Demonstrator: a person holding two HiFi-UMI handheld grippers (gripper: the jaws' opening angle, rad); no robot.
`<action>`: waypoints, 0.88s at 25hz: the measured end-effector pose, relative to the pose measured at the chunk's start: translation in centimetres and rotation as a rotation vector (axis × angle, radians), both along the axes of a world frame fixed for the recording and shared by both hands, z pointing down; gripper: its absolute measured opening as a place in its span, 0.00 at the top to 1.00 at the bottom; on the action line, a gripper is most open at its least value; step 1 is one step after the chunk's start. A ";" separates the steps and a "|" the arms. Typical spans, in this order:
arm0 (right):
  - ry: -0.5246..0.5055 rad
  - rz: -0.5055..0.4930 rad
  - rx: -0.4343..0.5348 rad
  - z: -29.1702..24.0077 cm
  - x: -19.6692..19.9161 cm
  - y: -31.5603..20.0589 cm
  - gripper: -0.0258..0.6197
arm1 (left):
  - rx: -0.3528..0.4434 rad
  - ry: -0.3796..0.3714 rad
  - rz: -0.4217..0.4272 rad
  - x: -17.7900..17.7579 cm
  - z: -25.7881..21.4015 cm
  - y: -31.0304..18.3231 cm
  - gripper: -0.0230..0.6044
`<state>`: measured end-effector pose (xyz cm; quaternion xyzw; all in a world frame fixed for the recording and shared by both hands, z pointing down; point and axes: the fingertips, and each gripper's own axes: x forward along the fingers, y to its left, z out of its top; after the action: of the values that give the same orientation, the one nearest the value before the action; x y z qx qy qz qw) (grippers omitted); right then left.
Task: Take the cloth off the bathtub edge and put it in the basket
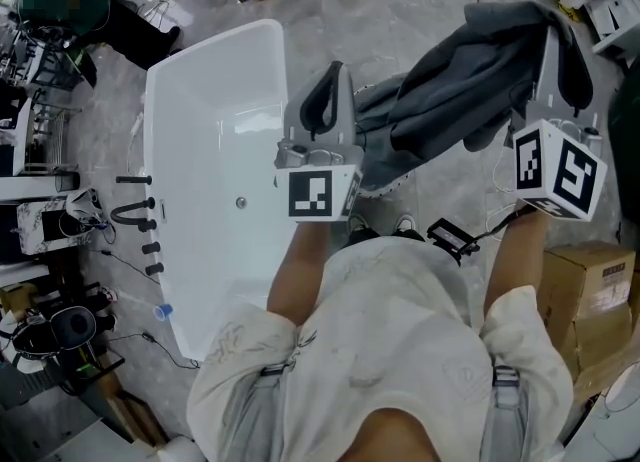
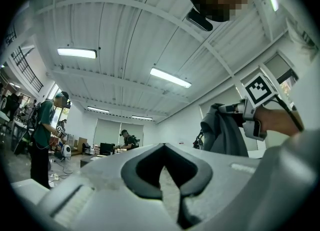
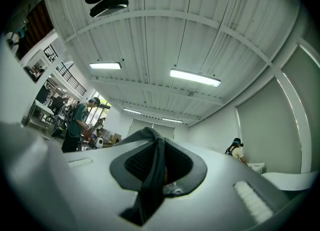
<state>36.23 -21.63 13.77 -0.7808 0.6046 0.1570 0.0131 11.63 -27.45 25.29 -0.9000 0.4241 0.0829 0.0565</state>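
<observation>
Head view, left to right: what is in front of me?

A white bathtub (image 1: 200, 100) fills the left, with nothing draped on the rim that shows. Your left gripper (image 1: 333, 75) is just beside its right rim, jaws pressed together on nothing. Right of that, the dark grey cloth (image 1: 470, 80) hangs in the air, clear of the tub, bunched up toward your right gripper (image 1: 553, 35). Cardboard boxes (image 1: 590, 295) stand at the far right. No basket shows in any view.

How good is my hold?

Right gripper view shows the jaws pinching only a narrow fold of the cloth (image 3: 150, 190). The rest dangles free.

What could go wrong?

The fold could probably slide out if you swing fast, dropping the cloth on the floor. The loose lower end hangs near your left gripper and the tub rim, so it could snag or drag there. With the basket out of sight, you could turn the wrong way or let go short of it. Open only once the basket is under the cloth.
</observation>
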 end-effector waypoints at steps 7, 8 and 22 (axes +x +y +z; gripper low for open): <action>0.009 0.019 0.015 -0.8 0.5 0.3 0.89 | -0.005 0.003 -0.006 -0.4 0.2 0.1 0.96; 0.004 0.025 0.020 -0.9 0.8 0.6 0.89 | -0.006 0.003 -0.010 -0.5 0.2 0.1 0.96; 0.012 0.073 -0.044 1.7 1.3 2.2 0.89 | 0.003 0.020 0.087 3.3 -0.6 0.4 0.96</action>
<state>37.54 -19.40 15.49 -0.8016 0.5789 0.1485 -0.0135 14.91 -27.06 24.74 -0.9167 0.3850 0.0949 0.0500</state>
